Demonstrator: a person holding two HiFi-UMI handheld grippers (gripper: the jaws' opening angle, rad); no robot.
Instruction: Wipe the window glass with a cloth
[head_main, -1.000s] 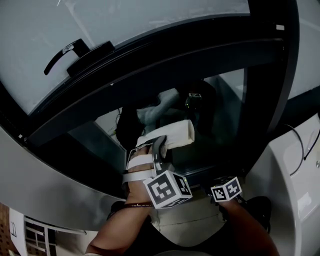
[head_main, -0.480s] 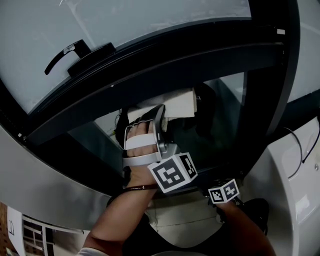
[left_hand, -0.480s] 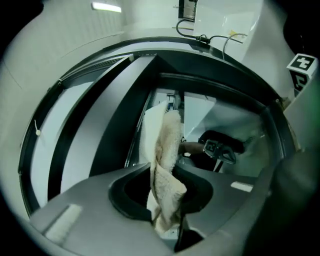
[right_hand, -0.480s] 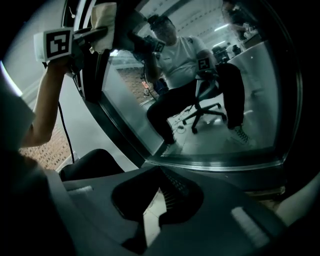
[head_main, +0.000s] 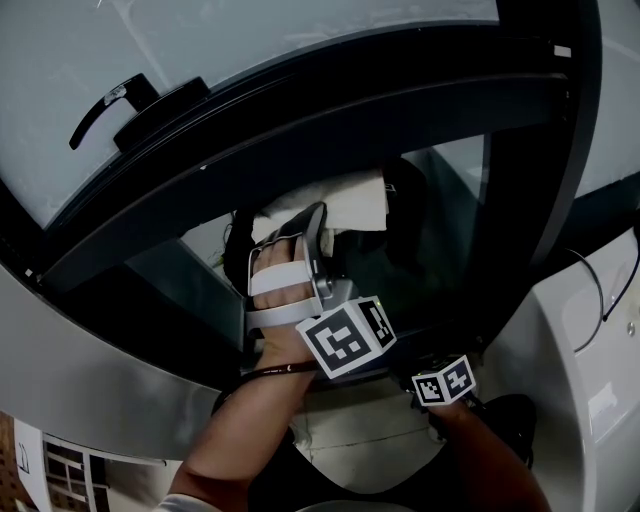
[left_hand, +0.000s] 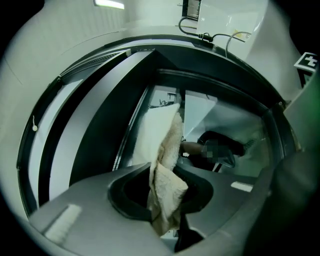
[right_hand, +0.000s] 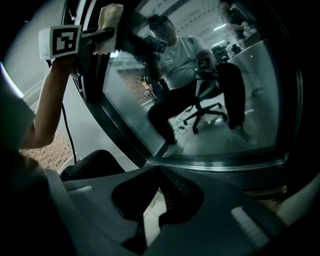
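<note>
1. Left tongs (head_main: 322, 222): clenched on the cloth (head_main: 345, 198). In the left gripper view the folded cloth sits pinched between the two jaws and rises out past their tips.
2. Cloth: pale, towel-like, and bunched. It is pressed flat against the window glass (head_main: 445, 215) at the upper edge of the pane, just under the dark crossbar (head_main: 350, 110) that borders the glass from above.
3. Left hand (head_main: 280, 290): strapped to the tongs and raised in front of the glass. The marker cube (head_main: 345, 340) hangs on the side away from the glass.
4. Right tongs (right_hand: 156, 197): jaw tips brought together, with a thin sliver of light showing between them lower down. Nothing is gripped. They are held low, opposite the bottom edge of the glass and clear of it. Only their marker cube shows in the head view.
5. Window handle (head_main: 105, 100): black lever on the upper sash, above the glass and beyond the crossbar.
6. Glass surface: dark and reflective. In the right gripper view it shows a seated person on a wheeled chair (right_hand: 207, 107).
</note>
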